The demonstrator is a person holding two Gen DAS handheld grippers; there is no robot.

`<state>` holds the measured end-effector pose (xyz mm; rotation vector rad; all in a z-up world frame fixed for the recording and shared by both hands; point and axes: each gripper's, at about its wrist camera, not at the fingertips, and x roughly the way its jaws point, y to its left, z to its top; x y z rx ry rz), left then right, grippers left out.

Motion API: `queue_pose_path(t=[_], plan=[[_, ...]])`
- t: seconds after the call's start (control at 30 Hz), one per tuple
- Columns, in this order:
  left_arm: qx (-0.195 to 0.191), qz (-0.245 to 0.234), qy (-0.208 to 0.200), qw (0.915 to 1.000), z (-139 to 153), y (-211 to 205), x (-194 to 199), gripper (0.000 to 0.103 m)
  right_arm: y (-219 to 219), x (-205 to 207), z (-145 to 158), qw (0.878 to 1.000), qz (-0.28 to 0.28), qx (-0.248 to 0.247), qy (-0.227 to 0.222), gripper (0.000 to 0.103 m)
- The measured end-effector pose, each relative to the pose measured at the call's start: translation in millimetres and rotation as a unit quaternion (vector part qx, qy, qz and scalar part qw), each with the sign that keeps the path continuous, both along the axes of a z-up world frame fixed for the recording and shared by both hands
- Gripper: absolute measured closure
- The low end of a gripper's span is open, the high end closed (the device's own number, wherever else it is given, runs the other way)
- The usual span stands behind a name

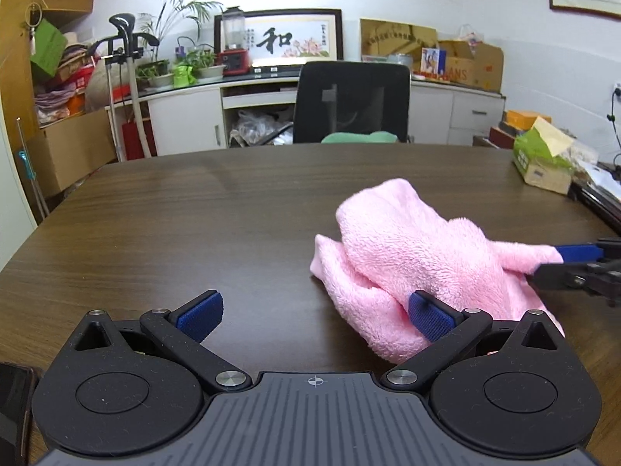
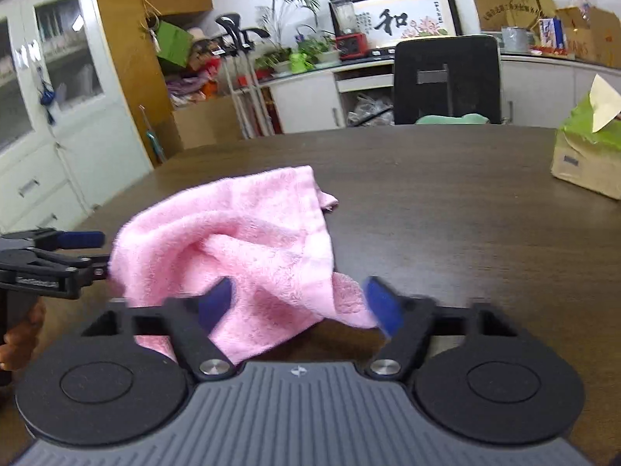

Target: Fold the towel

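Blue-padded fingers of the left gripper (image 1: 316,316) stand wide apart at the bottom of its own view, released, with bare worktop (image 1: 194,213) between them; only the right-hand pad nudges the near edge of the pink towel (image 1: 407,256). That towel lies crumpled in a loose heap on the dark worktop, nowhere near flat.

From the right wrist view, the right gripper (image 2: 299,303) has towel cloth lying between its jaws, which are partly closed; motion blur hides whether the pads actually press the fabric, so I cannot tell if it is grasped. In the left view its fingers sit at the towel's right-hand end, one above the cloth and one below.

My reading: this is the opening step, picking up corners so the heap can be spread. Next, the left gripper needs to shift toward the towel and close on a free corner, then both can pull apart to flatten it.
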<state>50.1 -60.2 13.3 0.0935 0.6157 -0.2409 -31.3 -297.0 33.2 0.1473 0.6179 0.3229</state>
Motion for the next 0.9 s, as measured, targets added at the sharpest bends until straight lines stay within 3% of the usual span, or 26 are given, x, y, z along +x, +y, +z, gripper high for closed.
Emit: queue_pose_path(t=[0.1, 0.33, 0.4, 0.53, 0.67, 0.8, 0.83, 0.9], plan=[[-0.003, 0.001, 0.005, 1.0000, -1.0, 2.2, -1.3, 0.000, 6.8, -2.3, 0.6, 1.000, -0.007, -0.028, -0.010, 0.086], [-0.025, 0.030, -0.007, 0.9992, 21.1, 23.6, -6.0, 0.000, 7.0, -35.8, 43.0, 0.995, 0.008, 0.028, -0.091, 0.096], [-0.035, 0.058, -0.019, 0.9975, 32.1, 38.8, -9.1, 0.000, 12.4, -51.1, 57.1, 0.991, 0.042, 0.050, -0.118, 0.096], [-0.061, 0.100, -0.035, 0.9925, 45.2, 74.4, -17.2, 0.000, 54.2, -87.3, 74.4, 0.968, 0.186, 0.060, -0.157, 0.095], [-0.076, 0.097, -0.017, 0.9922, 50.7, 108.0, -32.2, 0.000, 132.1, -120.8, 45.2, 0.934, 0.344, 0.033, -0.087, 0.094], [-0.049, 0.065, -0.026, 0.9963, 59.0, 114.4, -57.1, 0.000, 178.9, -156.8, 15.1, 0.908, 0.418, -0.007, -0.030, 0.090], [-0.042, 0.049, -0.029, 0.9975, 60.8, 111.1, -64.3, 0.000, 180.4, -162.2, 14.5, 0.906, 0.423, -0.005, -0.025, 0.087], [-0.026, 0.016, -0.034, 0.9989, 64.2, 104.3, -78.7, 0.000, 176.1, -175.3, 16.2, 0.904, 0.427, 0.022, -0.012, 0.064]])
